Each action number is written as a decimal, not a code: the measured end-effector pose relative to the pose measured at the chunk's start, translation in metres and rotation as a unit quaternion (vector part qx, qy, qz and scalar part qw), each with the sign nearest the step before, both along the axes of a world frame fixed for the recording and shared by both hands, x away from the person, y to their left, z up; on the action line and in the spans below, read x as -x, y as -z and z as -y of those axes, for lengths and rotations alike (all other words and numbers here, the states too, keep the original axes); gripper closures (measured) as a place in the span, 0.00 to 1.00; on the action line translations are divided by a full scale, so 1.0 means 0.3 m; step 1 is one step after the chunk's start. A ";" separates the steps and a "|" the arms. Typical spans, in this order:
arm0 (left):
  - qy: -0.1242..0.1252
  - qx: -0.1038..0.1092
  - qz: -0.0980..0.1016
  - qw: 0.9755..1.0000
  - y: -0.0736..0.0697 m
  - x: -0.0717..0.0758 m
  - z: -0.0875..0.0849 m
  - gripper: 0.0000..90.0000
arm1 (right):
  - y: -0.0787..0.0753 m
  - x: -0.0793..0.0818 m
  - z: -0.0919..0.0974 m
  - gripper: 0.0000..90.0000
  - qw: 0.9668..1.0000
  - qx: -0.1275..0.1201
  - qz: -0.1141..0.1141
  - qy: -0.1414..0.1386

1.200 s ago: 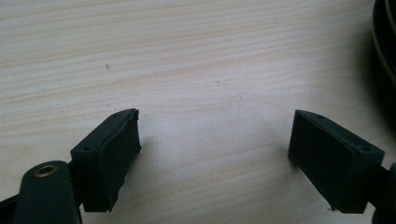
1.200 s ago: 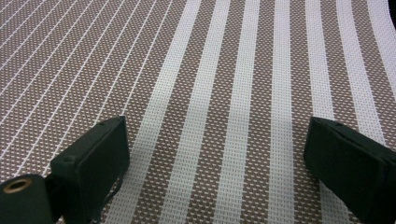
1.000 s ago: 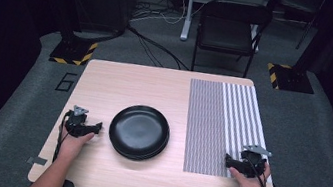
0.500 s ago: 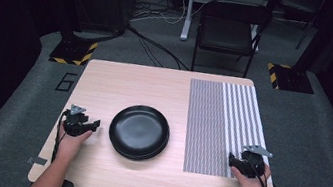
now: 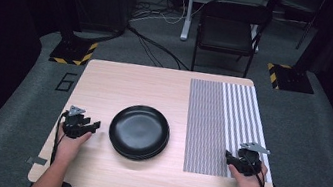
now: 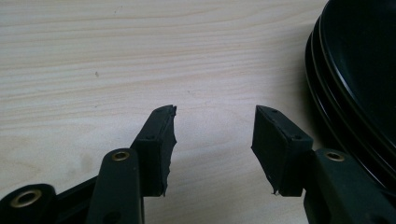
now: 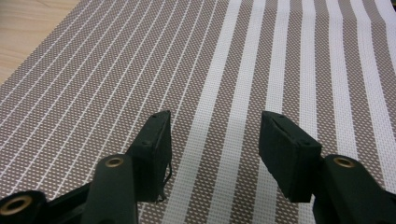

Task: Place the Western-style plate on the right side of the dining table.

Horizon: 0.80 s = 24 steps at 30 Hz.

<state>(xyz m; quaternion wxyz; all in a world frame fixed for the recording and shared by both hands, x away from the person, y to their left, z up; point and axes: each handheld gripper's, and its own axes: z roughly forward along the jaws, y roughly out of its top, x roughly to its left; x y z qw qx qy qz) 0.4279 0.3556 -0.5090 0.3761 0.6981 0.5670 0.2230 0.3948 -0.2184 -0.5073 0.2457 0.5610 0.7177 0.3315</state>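
Both hand-held grippers, left and right, half-closing on nothing; no writing legible.

High view overlooks the table; tong cameras skim it closely.

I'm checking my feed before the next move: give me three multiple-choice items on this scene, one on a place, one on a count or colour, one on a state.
1. Where is the right claw?
A. over the striped mat
B. over the plates
C. off the table

2. What colour are the stacked plates?
A. white
B. black
C. brown

3. What is between the left claw's jaws?
A. a plate rim
B. the mat's edge
C. nothing, just bare table beyond

Answers: 1 A, the right gripper view looks straight onto stripes. 2 B, they are glossy black in the high view. 3 C, the jaws have just been closing, yet the gap holds nothing.
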 end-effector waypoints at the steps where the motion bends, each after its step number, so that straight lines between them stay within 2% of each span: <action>1: 0.000 0.000 0.000 1.000 0.000 0.000 0.000 0.55 | 0.000 0.000 0.000 0.49 1.000 0.000 0.000 0.000; 4: 0.003 0.003 -0.003 1.000 -0.003 0.005 0.003 0.56 | -0.002 -0.005 -0.007 0.51 1.000 -0.001 -0.001 -0.004; 8: 0.005 0.005 -0.003 1.000 -0.008 0.011 0.011 0.58 | -0.014 -0.011 -0.021 0.60 1.000 -0.013 0.000 -0.019; 9: 0.010 0.004 -0.010 1.000 -0.010 0.013 0.011 0.58 | -0.016 -0.013 -0.025 0.61 1.000 -0.018 -0.002 -0.022; 11: 0.010 0.007 -0.010 1.000 -0.011 0.014 0.012 0.59 | -0.018 -0.015 -0.030 0.61 0.999 -0.019 -0.005 -0.026; 13: 0.008 0.013 -0.003 1.000 -0.017 0.018 0.017 0.59 | -0.022 -0.014 -0.050 0.60 0.999 -0.005 -0.005 -0.037; 16: 0.008 0.018 -0.001 1.000 -0.022 0.021 0.018 0.59 | -0.028 -0.014 -0.059 0.60 0.999 0.000 -0.005 -0.045; 18: 0.008 0.022 0.002 1.000 -0.024 0.023 0.021 0.59 | -0.037 -0.015 -0.069 0.58 0.999 -0.002 -0.005 -0.047; 22: 0.016 0.034 -0.002 0.999 -0.030 0.024 0.028 0.58 | -0.067 -0.033 -0.095 0.58 0.998 -0.026 -0.011 -0.056; 24: 0.017 0.036 -0.003 0.999 -0.030 0.023 0.029 0.58 | -0.071 -0.038 -0.101 0.59 0.998 -0.026 -0.008 -0.060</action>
